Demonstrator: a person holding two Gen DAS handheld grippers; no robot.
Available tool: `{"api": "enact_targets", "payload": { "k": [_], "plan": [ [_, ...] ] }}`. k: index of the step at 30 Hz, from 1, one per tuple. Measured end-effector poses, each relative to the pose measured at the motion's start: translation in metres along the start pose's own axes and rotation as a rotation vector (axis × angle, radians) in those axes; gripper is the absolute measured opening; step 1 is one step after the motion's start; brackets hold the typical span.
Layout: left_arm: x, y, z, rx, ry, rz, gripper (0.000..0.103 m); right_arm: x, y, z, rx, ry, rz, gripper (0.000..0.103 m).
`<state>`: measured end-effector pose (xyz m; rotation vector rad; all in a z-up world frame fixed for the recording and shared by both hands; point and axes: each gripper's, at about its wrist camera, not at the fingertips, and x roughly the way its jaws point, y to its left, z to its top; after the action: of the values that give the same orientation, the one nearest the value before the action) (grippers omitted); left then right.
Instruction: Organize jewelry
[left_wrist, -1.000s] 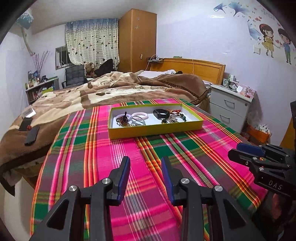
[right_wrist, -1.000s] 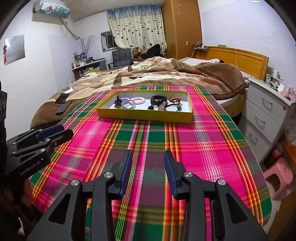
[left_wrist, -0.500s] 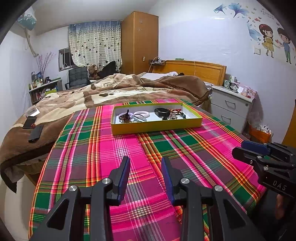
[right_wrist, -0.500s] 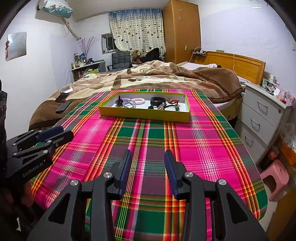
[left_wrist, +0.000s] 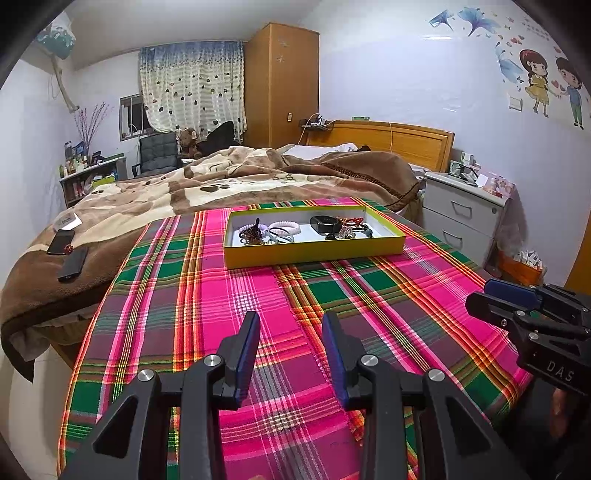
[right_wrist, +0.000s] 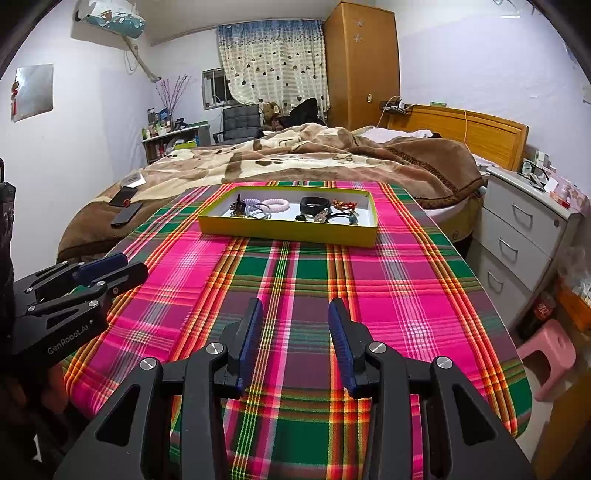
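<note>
A yellow tray (left_wrist: 314, 253) (right_wrist: 288, 232) stands at the far end of the plaid-covered table (left_wrist: 258, 295) (right_wrist: 406, 280). It holds several pieces of jewelry: pink coil hair ties (left_wrist: 284, 227) (right_wrist: 275, 204), a black band (left_wrist: 324, 222) (right_wrist: 314, 203) and beaded bracelets (left_wrist: 349, 230). My left gripper (left_wrist: 290, 332) is open and empty, well short of the tray. My right gripper (right_wrist: 295, 317) is open and empty too, at the near end of the table. The right gripper also shows at the right edge of the left wrist view (left_wrist: 524, 314), and the left gripper at the left edge of the right wrist view (right_wrist: 85, 284).
A bed with a brown blanket (left_wrist: 229, 184) lies behind the table, with phones (left_wrist: 68, 254) on its left side. A white drawer unit (right_wrist: 517, 236) and a pink stool (right_wrist: 546, 354) stand to the right. A wardrobe (left_wrist: 280, 85) is at the back.
Both grippers have pulled back and risen a little from the tray, which looks smaller and farther now. Both stay open and empty.
</note>
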<state>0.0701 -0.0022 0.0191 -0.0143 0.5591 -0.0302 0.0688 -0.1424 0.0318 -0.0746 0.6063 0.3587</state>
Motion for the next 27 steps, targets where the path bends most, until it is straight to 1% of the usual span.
{"api": "enact_targets", "payload": {
  "k": [27],
  "plan": [
    [0.0023,-0.0033,-0.0012,0.004,0.005,-0.003,0.034,0.0030,0.0027,0.0002,0.001,0.012,0.005,0.038]
  ]
}}
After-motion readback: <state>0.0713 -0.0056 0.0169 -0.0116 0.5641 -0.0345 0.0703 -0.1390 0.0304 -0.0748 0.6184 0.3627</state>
